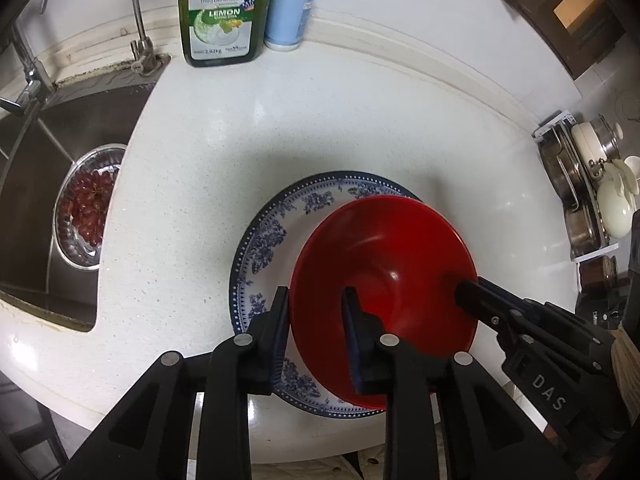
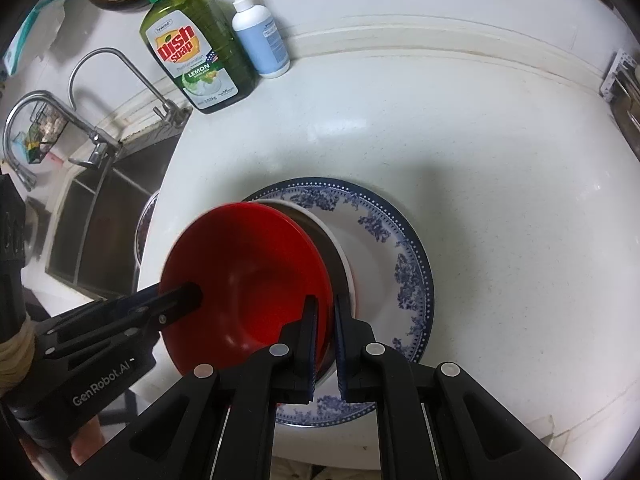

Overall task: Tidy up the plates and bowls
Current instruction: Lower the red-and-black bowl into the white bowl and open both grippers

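Note:
A red bowl (image 1: 384,280) sits over a blue-and-white patterned plate (image 1: 272,236) on the white counter. My left gripper (image 1: 316,320) straddles the bowl's near-left rim with its jaws apart, one finger outside and one inside. My right gripper (image 2: 324,332) is closed on the bowl's right rim (image 2: 326,280); in the left wrist view its finger (image 1: 472,292) reaches into the bowl from the right. In the right wrist view the red bowl (image 2: 248,280) seems to rest in a white-rimmed bowl (image 2: 340,252) on the plate (image 2: 400,256).
A steel sink (image 1: 36,184) lies to the left, with a bowl of red grapes (image 1: 90,208) in it and taps (image 2: 100,136) behind. A green dish soap bottle (image 1: 220,12) and a white-blue pump bottle (image 1: 290,8) stand at the back. A rack with pots (image 1: 592,192) stands on the right.

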Motion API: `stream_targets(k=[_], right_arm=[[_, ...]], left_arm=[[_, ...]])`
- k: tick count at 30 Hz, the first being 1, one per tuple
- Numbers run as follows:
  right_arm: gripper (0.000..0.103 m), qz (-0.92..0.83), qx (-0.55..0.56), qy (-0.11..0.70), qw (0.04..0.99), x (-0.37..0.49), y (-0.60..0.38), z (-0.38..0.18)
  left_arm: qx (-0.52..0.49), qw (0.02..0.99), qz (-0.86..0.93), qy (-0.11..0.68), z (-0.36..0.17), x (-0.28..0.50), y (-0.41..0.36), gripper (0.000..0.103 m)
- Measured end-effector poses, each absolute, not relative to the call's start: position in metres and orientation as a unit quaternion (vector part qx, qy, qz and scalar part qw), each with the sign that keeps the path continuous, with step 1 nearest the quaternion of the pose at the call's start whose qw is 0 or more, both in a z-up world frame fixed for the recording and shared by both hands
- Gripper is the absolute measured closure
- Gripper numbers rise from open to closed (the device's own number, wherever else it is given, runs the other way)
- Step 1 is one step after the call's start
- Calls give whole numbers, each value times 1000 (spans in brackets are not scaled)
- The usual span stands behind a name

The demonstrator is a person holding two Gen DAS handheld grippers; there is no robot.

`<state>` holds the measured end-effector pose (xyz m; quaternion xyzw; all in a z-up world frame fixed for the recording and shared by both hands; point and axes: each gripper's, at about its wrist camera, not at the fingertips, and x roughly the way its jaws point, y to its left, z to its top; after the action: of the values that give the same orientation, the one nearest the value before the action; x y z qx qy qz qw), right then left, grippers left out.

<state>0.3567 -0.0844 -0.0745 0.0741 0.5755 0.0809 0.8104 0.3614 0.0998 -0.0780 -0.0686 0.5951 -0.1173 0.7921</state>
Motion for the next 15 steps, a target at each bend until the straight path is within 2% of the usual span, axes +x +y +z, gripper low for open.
stream_targets(k=[5, 7, 9, 15], right_arm=[[92, 81, 63, 556, 825, 353, -86, -59], [83, 77, 68, 545, 832, 351, -89, -53], [64, 67, 67, 532, 842, 350, -92, -49], [63, 58, 76, 551, 829, 355, -94, -63]], left_arm=[[-68, 807, -126, 573, -61, 357, 105, 56], [-66, 819, -120, 558, -54, 355, 110, 49], [-57, 825, -111, 551, -53, 355, 113, 49], [-52, 809, -105, 576, -74, 358, 116, 50]])
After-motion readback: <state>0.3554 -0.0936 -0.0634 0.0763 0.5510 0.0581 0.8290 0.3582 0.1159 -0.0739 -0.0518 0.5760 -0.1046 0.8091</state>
